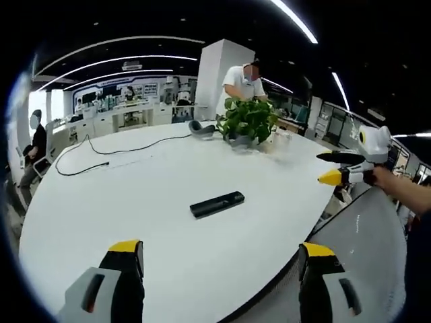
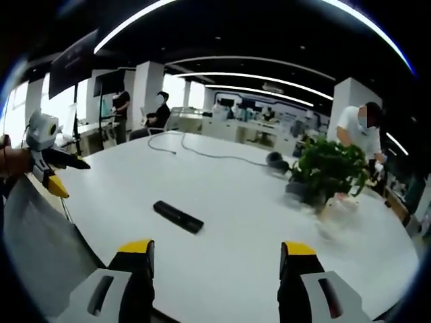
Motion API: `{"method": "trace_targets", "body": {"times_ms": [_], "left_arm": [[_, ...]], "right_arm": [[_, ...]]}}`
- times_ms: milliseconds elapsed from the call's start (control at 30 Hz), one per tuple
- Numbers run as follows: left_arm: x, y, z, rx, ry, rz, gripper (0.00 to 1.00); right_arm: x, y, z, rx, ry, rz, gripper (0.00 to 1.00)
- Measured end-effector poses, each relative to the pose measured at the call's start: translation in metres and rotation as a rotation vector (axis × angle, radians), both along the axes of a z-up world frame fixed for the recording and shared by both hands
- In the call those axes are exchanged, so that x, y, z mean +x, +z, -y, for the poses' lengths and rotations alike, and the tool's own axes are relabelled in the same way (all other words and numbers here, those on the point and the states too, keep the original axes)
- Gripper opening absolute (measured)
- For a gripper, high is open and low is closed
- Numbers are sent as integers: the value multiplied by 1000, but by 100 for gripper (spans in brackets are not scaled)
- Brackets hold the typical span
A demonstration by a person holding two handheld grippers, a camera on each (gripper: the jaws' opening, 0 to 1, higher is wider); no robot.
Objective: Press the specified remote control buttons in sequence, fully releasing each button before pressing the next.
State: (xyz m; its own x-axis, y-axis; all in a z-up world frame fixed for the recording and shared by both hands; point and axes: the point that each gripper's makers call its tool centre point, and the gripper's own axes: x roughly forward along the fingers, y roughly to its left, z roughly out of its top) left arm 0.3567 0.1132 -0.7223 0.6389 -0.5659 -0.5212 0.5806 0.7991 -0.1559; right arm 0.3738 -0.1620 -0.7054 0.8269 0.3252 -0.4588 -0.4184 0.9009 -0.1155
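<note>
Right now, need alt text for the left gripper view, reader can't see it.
A black remote control lies untouched in the middle of a large white table, ahead of the left gripper, whose yellow-tipped fingers stand wide apart. The right gripper comes in at the right edge, and a potted plant and a black cable sit on the far side.

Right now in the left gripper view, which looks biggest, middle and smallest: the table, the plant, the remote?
1. white table
2. potted plant
3. black remote
The plant sits farther away, so its lead over the remote is unsure.
</note>
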Motion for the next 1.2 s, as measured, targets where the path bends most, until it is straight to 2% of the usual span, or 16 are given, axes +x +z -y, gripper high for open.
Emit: {"method": "trace_targets", "body": {"times_ms": [233, 333, 467, 633, 800, 967, 1033, 1200], "left_arm": [[15, -8, 7, 6, -51, -57, 100], [22, -11, 11, 18, -91, -78, 97], [36, -16, 12, 31, -107, -70, 93], [45, -22, 18, -11, -135, -108, 89], [52, -25, 25, -60, -161, -143, 89], [64, -24, 29, -90, -164, -123, 97], [68, -24, 30, -105, -161, -130, 97], [78, -31, 32, -87, -158, -132, 97]], "right_arm": [[1, 5, 5, 21, -35, 23, 74], [1, 6, 7, 23, -42, 27, 74], [2, 6, 8, 26, -54, 26, 73], [2, 6, 8, 21, -56, 23, 73], [2, 5, 8, 18, -63, 18, 73], [2, 3, 4, 25, -38, 4, 72], [1, 2, 1, 21, -26, -2, 73], [1, 0, -1, 13, -13, -7, 72]]}}
